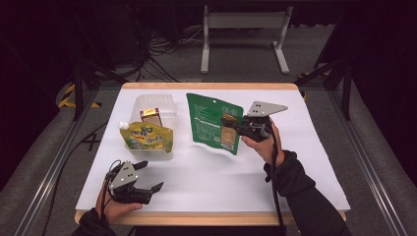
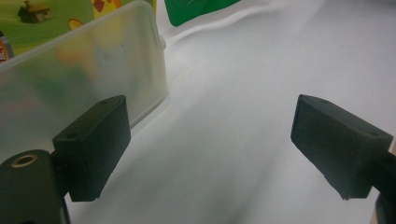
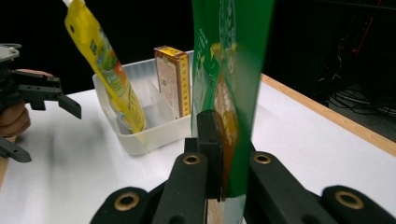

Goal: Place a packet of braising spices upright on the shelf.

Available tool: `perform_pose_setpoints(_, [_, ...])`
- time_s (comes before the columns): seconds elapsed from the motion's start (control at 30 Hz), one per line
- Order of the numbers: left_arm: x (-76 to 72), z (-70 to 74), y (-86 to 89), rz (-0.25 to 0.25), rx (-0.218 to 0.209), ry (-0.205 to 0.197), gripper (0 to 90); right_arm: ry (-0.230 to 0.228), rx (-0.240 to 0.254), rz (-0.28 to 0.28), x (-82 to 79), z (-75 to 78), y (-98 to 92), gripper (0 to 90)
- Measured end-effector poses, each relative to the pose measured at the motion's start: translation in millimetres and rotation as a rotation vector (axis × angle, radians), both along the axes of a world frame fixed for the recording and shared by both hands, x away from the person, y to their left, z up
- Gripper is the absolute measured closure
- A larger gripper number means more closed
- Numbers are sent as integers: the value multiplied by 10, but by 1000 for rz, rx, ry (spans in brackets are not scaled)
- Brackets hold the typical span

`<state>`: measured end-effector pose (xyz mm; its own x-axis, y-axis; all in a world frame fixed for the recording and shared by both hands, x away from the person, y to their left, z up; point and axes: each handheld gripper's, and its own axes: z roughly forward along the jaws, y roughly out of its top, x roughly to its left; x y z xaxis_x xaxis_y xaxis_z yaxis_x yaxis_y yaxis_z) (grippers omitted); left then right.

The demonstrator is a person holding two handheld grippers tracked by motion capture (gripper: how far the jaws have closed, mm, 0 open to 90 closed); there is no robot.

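My right gripper [image 1: 229, 121] is shut on a green pouch [image 1: 212, 123] and holds it over the white table top, right of centre. In the right gripper view the pads [image 3: 209, 140] pinch the green pouch [image 3: 233, 56], which stands upright. A clear plastic tub [image 1: 164, 104] stands at the back left. In it are a yellow spouted pouch [image 1: 147, 137], leaning on the front wall, and a small brown carton [image 1: 151, 117]. My left gripper [image 1: 151, 175] rests open near the front left edge, with nothing between its jaws. Its own view has the left gripper [image 2: 210, 144] beside the tub [image 2: 70, 74].
A white sheet [image 1: 211, 182] covers the table, whose wooden edge [image 1: 211, 218] runs along the front. Behind the table stands a grey metal frame [image 1: 243, 22], and cables [image 1: 162, 46] lie on the floor. Metal rails [image 1: 54, 162] run along both sides.
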<state>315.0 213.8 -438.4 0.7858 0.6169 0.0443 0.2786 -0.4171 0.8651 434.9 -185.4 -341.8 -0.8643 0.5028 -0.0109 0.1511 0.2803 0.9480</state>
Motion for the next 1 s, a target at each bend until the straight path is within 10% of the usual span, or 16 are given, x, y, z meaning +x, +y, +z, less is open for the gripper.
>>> perform_pose_setpoints(1.0, [-146, -50, 44, 1, -23, 23, 127, -43, 75, -28, 770, 300, 761, 898])
